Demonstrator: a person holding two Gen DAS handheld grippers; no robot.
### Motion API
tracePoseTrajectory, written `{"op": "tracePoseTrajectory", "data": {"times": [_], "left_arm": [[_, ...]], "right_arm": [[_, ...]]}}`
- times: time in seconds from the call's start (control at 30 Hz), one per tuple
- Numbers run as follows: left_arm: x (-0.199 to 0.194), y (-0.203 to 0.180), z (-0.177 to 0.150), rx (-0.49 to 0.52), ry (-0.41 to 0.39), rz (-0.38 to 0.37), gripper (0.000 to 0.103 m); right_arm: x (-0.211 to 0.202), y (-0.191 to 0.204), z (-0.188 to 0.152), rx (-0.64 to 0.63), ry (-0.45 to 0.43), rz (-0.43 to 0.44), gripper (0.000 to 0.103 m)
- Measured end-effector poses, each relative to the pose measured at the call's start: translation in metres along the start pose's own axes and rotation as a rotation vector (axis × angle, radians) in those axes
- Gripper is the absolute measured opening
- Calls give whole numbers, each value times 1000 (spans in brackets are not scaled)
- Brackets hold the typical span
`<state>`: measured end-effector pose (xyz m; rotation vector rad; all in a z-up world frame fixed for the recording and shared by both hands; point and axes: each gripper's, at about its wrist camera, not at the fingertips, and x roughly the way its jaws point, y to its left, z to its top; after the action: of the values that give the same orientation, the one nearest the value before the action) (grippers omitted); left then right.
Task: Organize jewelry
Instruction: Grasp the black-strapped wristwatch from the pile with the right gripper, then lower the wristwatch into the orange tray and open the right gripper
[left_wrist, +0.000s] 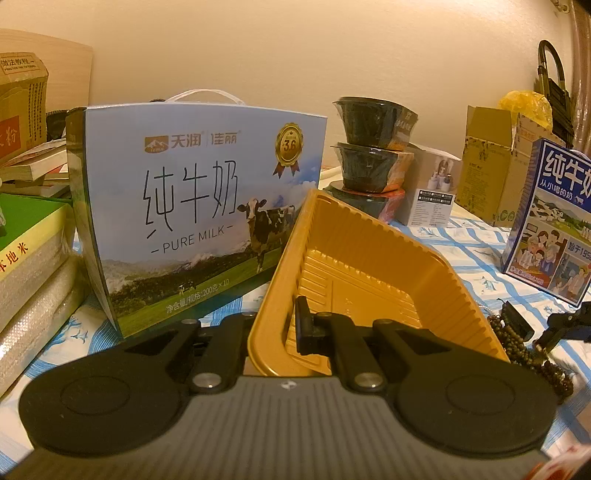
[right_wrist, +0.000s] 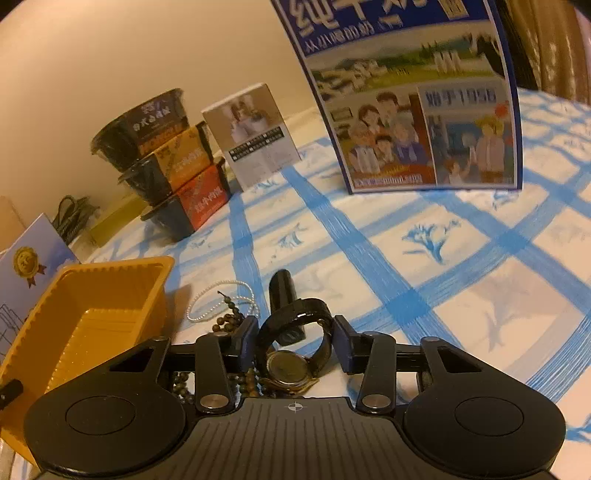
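On the blue-checked tabletop (right_wrist: 369, 236), with milk cartons (left_wrist: 192, 206) and stacked black bowls (right_wrist: 162, 162) behind, the left gripper (left_wrist: 295, 325) fingers pinch the empty yellow tray (left_wrist: 369, 258) rim, while the right gripper (right_wrist: 295, 343) fingers half-open flank a wristwatch (right_wrist: 291, 350) beside beads (right_wrist: 225, 321).

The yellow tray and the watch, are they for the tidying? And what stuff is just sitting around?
For the job: yellow tray, held tilted by the left gripper; watch between the right gripper's fingers; dark bead string; white pearl string.

Just lying about: milk box, stacked noodle bowls, small white box, blue carton.
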<state>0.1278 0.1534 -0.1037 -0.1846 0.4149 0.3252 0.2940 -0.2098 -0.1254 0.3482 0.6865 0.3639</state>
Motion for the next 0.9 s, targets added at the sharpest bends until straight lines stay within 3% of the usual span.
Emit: {"op": "tracePoseTrajectory", "data": {"times": [0.13, 0.3, 0.57, 0.9], "left_arm": [[0, 0, 0, -1, 0, 0, 8], [-1, -1, 1, 1, -3, -1, 7], [-4, -3, 2, 1, -6, -6, 7], [-7, -2, 3, -2, -8, -10, 7]], "right_arm": [[-16, 10, 5, -13, -34, 25, 42], [-39, 42, 11, -51, -65, 154, 42], [-41, 111, -9, -128, 21, 354, 43], [-17, 146, -41, -156, 143, 364, 43]]}}
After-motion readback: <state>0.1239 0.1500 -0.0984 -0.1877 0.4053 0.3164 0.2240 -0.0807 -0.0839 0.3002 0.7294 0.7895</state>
